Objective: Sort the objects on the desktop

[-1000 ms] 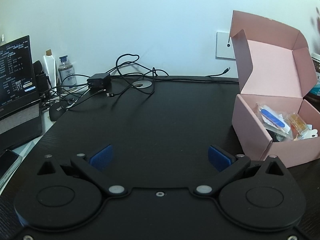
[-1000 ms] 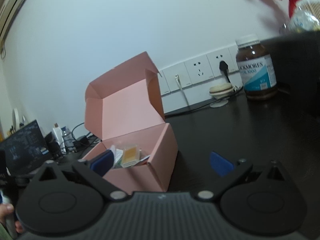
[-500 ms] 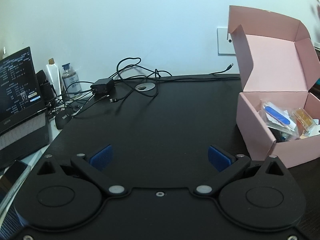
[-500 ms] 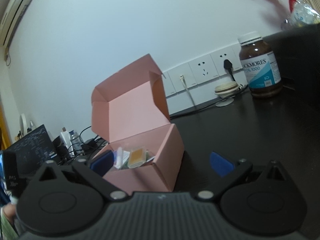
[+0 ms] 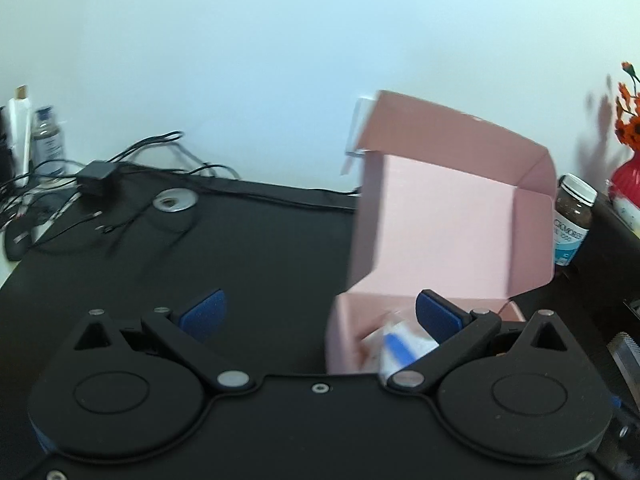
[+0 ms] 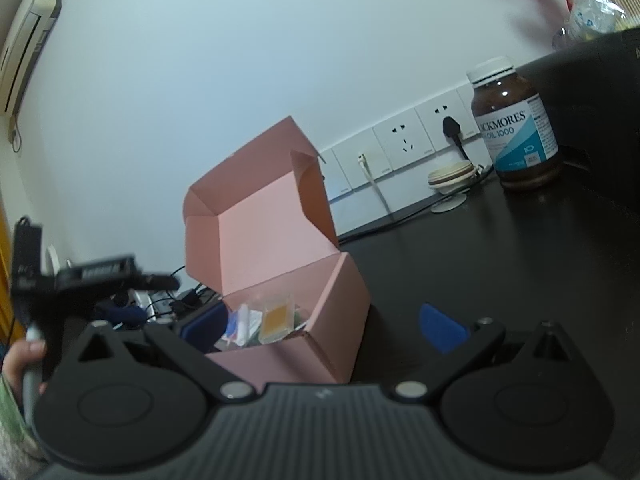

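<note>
While blurred, left wrist view shows the left gripper (image 5: 320,314) with blue pads wide apart, nothing held. Its right finger overlaps the open pink box (image 5: 448,240), which sits on the black desk (image 5: 260,248); a white-blue packet (image 5: 396,344) lies inside. Cables (image 5: 132,168) at far left, brown bottle (image 5: 574,220) behind box.

Right wrist view: right gripper (image 6: 324,324) spread open, empty. Pink box (image 6: 272,272) just ahead left, lid up, holding an amber packet (image 6: 278,318) and small white items. Brown bottle (image 6: 516,124) stands far right near wall sockets (image 6: 404,140).
</note>
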A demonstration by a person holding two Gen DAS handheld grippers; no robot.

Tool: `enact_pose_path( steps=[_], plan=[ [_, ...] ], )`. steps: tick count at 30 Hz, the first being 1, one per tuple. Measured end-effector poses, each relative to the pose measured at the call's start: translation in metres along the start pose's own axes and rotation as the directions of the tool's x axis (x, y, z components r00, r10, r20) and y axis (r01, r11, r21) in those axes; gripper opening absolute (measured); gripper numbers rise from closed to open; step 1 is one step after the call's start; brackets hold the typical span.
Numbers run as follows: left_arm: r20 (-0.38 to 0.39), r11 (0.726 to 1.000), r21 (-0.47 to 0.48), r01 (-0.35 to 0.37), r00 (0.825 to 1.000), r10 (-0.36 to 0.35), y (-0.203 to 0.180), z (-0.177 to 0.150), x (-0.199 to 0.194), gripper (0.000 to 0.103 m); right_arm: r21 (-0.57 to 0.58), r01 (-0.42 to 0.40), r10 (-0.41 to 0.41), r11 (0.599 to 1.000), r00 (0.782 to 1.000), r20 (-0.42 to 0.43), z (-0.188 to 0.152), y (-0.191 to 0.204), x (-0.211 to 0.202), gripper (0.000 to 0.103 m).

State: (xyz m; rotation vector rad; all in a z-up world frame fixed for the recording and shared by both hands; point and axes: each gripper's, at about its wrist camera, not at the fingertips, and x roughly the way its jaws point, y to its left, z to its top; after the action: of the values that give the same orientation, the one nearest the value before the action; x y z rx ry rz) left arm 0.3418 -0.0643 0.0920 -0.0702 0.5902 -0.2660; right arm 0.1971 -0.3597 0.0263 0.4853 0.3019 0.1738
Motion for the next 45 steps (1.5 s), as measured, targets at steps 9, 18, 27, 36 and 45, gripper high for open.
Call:
enact_pose_path(
  steps=[9,18,27,36,45],
  plan=[
    [0.032,0.992,0.118,0.052,0.998,-0.056,-0.029,-0.001,0.012,0.103,-0.017,-0.001,0.001,1.0,1.0,0.004,0.0,0.002,-0.001,0.102],
    [0.04,0.983,0.135,0.124,0.991,-0.13,-0.014,-0.006,0.02,0.103,-0.034,0.022,-0.023,0.999,0.999,-0.039,0.001,0.005,0.006,0.102],
    [0.046,0.969,0.192,0.153,0.985,-0.165,-0.011,0.001,0.021,0.103,-0.02,-0.043,0.039,0.999,0.986,-0.159,0.038,0.007,0.016,0.102],
    [0.08,0.99,0.12,0.067,0.994,-0.077,-0.008,-0.001,0.021,0.103,-0.095,0.016,-0.028,0.995,0.991,-0.13,0.083,0.03,0.046,0.102],
    [0.075,0.998,0.049,0.051,0.996,-0.054,0.009,-0.007,0.014,0.103,-0.081,0.017,-0.03,0.997,0.988,-0.153,0.081,0.03,0.065,0.102]
  ],
)
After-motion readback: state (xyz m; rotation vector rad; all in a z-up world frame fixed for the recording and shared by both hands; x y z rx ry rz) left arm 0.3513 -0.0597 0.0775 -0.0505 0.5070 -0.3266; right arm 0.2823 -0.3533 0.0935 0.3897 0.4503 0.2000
